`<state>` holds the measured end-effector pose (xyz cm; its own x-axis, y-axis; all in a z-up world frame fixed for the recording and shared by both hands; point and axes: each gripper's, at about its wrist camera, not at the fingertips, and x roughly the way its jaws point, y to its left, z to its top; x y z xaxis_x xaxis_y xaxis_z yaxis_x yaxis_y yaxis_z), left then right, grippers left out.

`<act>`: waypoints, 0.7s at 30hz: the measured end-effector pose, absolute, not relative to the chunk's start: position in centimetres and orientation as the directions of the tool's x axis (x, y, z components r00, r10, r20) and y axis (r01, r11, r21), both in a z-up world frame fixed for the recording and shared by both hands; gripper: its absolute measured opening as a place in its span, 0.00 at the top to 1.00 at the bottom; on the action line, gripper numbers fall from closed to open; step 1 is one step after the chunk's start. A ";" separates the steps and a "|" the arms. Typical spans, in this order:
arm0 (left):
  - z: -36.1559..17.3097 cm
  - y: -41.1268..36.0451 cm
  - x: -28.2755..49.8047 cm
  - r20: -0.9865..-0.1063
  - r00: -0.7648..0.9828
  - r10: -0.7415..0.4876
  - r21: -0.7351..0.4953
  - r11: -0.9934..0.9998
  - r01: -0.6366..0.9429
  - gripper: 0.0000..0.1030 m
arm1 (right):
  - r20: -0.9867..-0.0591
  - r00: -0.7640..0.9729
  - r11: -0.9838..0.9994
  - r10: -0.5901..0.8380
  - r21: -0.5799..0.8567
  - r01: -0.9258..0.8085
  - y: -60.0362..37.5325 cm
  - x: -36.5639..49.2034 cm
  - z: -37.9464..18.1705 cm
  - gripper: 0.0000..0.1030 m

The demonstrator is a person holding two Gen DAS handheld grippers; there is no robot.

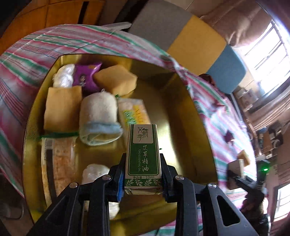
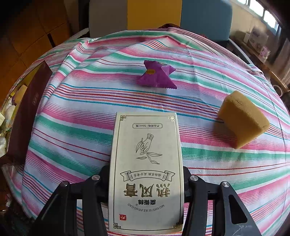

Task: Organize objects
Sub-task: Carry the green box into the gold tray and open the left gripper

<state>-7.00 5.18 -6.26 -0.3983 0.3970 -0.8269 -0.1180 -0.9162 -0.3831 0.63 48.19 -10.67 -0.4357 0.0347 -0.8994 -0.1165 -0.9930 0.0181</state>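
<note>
The green oil box (image 1: 143, 156) is pinched low down in the left hand-held gripper (image 1: 143, 178), above the gold tray (image 1: 183, 116) at the tabletop's left edge. It may tip or bump the rolled towel (image 1: 98, 119). The right hand-held gripper (image 2: 145, 183) clamps the cream box (image 2: 145, 168), which could slip.

A table draped in a pink, green and white striped cloth (image 2: 163, 101) stands before a cushioned seat with grey, yellow and blue panels (image 1: 195, 41). Bright daylight pours through barred windows (image 1: 268, 54) on the right, and orange-brown wood panelling (image 1: 59, 14) fills the left.
</note>
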 end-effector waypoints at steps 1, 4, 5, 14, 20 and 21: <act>-6.6 5.2 -6.9 -0.835 -0.397 0.381 -0.367 -0.923 -0.112 0.70 | -0.899 -0.436 -0.993 0.035 0.018 -0.116 48.2 0.6 -10.7 0.49; -7.8 5.4 -6.9 -0.859 -0.381 0.343 -0.326 -0.939 -0.110 0.69 | -0.900 -0.435 -0.993 0.035 0.017 -0.116 48.2 0.6 -10.6 0.49; -8.1 5.7 -6.7 -0.867 -0.373 0.332 -0.310 -0.943 -0.117 0.69 | -0.900 -0.435 -0.993 0.035 0.017 -0.116 48.2 0.6 -10.6 0.49; -7.7 6.2 -5.8 -0.876 -0.405 0.263 -0.225 -0.964 -0.139 0.67 | -0.900 -0.434 -0.993 0.038 0.013 -0.113 48.1 0.7 -10.6 0.49; -6.5 6.0 -5.3 -0.863 -0.461 0.206 -0.155 -0.977 -0.147 0.62 | -0.900 -0.435 -0.993 0.038 0.013 -0.115 48.2 0.6 -10.6 0.49; -6.3 5.9 -5.2 -0.859 -0.471 0.199 -0.144 -0.978 -0.149 0.60 | -0.899 -0.436 -0.993 0.038 0.014 -0.115 48.2 0.6 -10.6 0.49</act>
<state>-5.17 5.87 -6.27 -0.4715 0.1987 -0.8592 -0.1489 -0.9782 -0.1445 0.62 48.17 -10.61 -0.4357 0.0382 -0.8993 -0.1155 -0.9932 0.0138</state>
